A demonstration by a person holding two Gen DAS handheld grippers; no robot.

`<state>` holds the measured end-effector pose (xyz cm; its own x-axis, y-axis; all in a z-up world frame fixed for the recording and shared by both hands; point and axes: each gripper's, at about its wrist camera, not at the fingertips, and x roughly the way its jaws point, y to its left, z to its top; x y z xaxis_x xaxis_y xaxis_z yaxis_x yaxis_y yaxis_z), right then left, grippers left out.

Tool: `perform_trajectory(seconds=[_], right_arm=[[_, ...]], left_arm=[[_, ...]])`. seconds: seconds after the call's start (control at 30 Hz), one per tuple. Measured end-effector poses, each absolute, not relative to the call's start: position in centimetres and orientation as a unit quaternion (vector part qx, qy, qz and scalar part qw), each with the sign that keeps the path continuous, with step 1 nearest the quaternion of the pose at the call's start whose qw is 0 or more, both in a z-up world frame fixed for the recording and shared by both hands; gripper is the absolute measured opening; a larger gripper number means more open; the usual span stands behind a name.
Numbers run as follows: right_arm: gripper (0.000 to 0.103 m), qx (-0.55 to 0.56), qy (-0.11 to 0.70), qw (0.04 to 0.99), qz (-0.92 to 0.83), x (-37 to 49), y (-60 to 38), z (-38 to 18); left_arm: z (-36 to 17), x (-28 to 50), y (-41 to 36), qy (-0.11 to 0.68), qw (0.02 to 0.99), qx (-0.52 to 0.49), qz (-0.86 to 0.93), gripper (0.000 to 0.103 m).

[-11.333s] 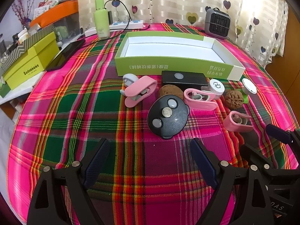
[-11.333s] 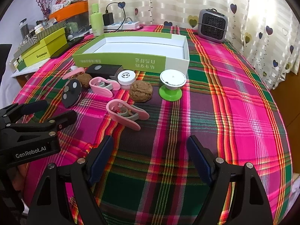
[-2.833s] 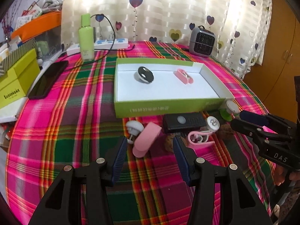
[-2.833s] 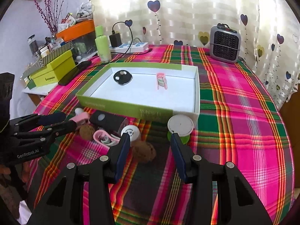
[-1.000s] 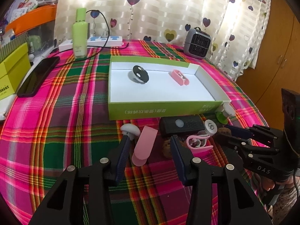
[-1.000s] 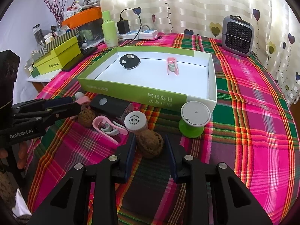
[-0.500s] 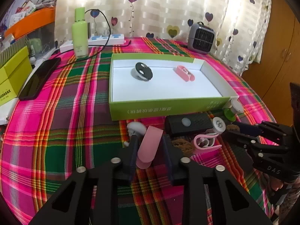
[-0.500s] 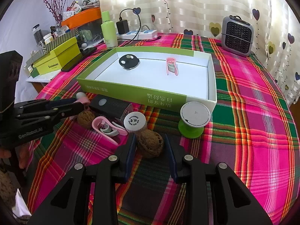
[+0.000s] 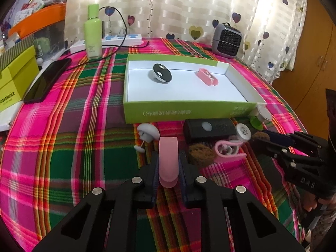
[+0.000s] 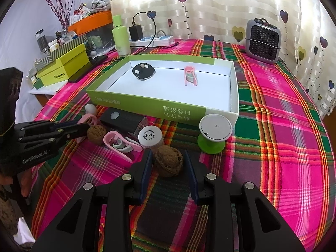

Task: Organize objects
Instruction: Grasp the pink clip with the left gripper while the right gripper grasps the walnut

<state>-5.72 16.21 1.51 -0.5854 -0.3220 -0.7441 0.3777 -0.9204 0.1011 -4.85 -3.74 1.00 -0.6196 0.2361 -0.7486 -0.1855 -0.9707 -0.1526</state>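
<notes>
My left gripper [image 9: 168,155] is shut on the long pink clip [image 9: 168,147], which lies on the plaid cloth just in front of the green box [image 9: 189,111]. My right gripper [image 10: 167,154] is shut on a walnut [image 10: 168,166], a pad against each side. The box holds a black round disc [image 9: 162,72] and a small pink clip [image 9: 208,76]. Between the grippers lie a second walnut [image 9: 200,150], a pink and white clip [image 9: 229,150], a black flat device [image 9: 208,128] and a white-capped jar [image 10: 150,136].
A white and green round stand [image 10: 214,134] sits by the box's near right corner. A white mushroom-shaped piece [image 9: 147,132] lies left of the held clip. A phone [image 9: 46,79], green bottle [image 9: 93,31] and grey heater [image 9: 226,37] stand farther back.
The left jaws closed onto the long pink clip, which now lies straight between them. The right gripper stayed around the walnut without moving.
</notes>
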Motion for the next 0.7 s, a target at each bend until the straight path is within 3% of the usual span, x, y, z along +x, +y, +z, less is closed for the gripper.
perform_trajectory(seconds=[0.47,0.7], right_arm=[[0.033,0.415,0.037,0.196,-0.888,-4.9,16.3,1.2],[0.033,0.417,0.035,0.195,-0.887,-4.9,16.3,1.2]], left_arm=[[0.6,-2.3,-3.2,-0.033,0.135,-0.432,0.891,0.016],[0.5,-3.0,-2.4,-0.016,0.132,-0.429,0.893,0.023]])
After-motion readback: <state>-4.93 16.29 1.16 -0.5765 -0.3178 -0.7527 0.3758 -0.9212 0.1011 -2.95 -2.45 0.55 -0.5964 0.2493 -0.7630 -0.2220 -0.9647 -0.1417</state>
